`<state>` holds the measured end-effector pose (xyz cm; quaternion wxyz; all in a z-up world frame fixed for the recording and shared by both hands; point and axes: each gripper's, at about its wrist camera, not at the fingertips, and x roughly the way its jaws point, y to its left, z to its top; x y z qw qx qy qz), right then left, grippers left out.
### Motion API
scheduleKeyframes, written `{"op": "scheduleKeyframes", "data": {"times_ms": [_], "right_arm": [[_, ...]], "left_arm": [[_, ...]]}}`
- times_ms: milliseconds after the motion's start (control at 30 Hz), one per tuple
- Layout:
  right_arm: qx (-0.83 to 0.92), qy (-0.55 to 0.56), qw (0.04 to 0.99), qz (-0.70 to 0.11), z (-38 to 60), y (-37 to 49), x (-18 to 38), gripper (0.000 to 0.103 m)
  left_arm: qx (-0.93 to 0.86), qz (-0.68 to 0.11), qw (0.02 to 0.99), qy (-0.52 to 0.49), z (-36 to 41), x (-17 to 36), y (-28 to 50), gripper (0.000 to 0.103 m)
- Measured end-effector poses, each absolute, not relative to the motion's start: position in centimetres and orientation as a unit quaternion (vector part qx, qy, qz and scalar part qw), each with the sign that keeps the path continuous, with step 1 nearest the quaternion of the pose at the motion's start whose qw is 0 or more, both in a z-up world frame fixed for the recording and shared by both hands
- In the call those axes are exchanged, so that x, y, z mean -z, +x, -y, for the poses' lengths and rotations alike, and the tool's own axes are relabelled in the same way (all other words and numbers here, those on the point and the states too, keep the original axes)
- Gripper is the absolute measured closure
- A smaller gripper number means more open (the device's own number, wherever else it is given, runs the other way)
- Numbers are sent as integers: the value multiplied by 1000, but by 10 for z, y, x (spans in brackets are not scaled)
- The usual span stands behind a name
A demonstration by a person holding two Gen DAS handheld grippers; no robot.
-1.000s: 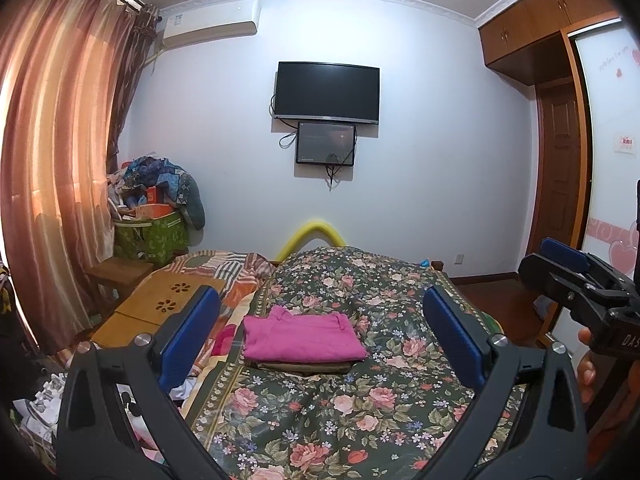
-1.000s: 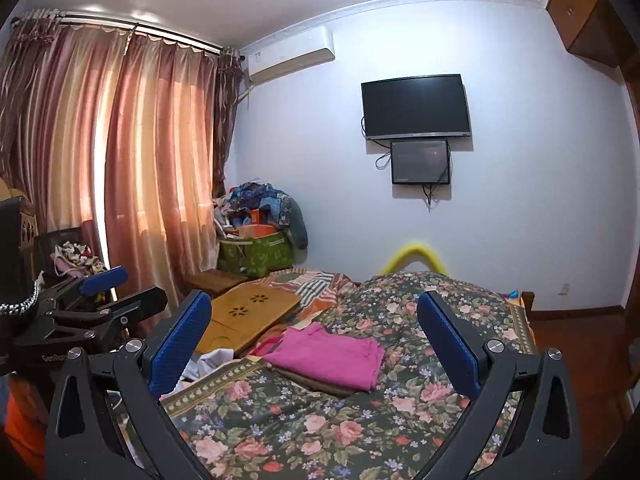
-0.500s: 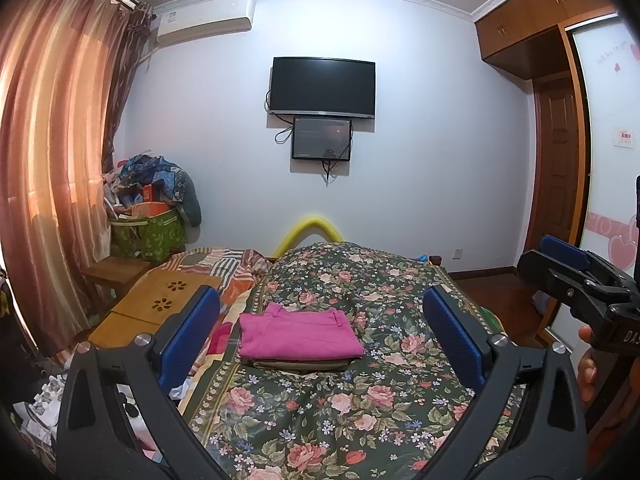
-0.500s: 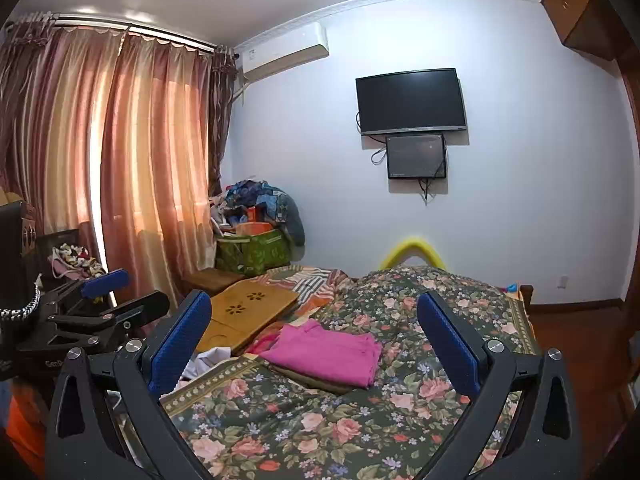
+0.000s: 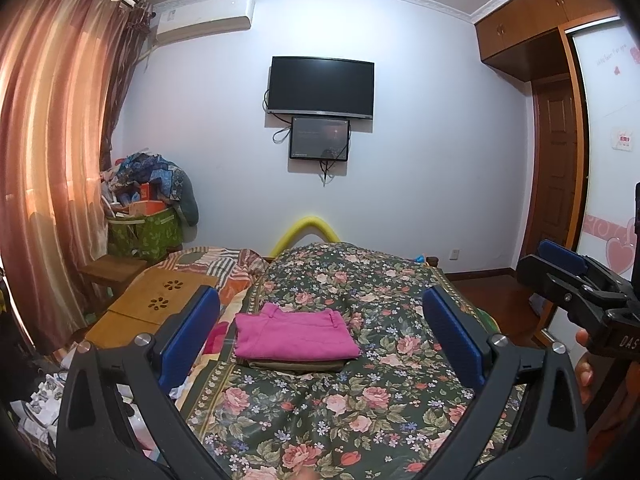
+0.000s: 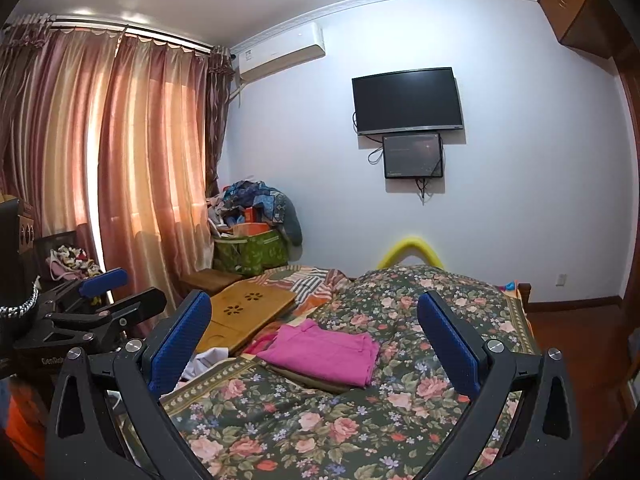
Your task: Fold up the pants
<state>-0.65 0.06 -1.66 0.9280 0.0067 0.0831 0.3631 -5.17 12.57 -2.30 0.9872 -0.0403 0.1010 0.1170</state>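
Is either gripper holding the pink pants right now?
No. The pink pants lie folded on the bed, on top of an olive garment, while the left gripper and right gripper hang open and empty above the bedspread.

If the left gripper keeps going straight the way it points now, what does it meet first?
Probably the folded pink pants on the floral bedspread. The left gripper is open and empty, and the pants lie between its fingers in view; depth is unclear, so it may pass above them.
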Motion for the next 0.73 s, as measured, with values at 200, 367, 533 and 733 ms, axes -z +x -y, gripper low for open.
{"op": "scheduleKeyframes", "data": {"times_ms": [200, 367, 533, 733], "right_arm": [[-363, 6, 928, -83, 0, -6, 18, 1], [-362, 7, 928, -84, -1, -5, 19, 1], [-361, 6, 929, -85, -1, -6, 19, 1], [-360, 5, 929, -86, -1, -6, 19, 0]], "left_arm": [[-114, -101, 988, -37, -123, 22, -51, 0], [-114, -100, 988, -37, -121, 21, -51, 0], [-114, -101, 987, -43, -124, 20, -51, 0], [-112, -105, 987, -39, -123, 21, -50, 0]]}}
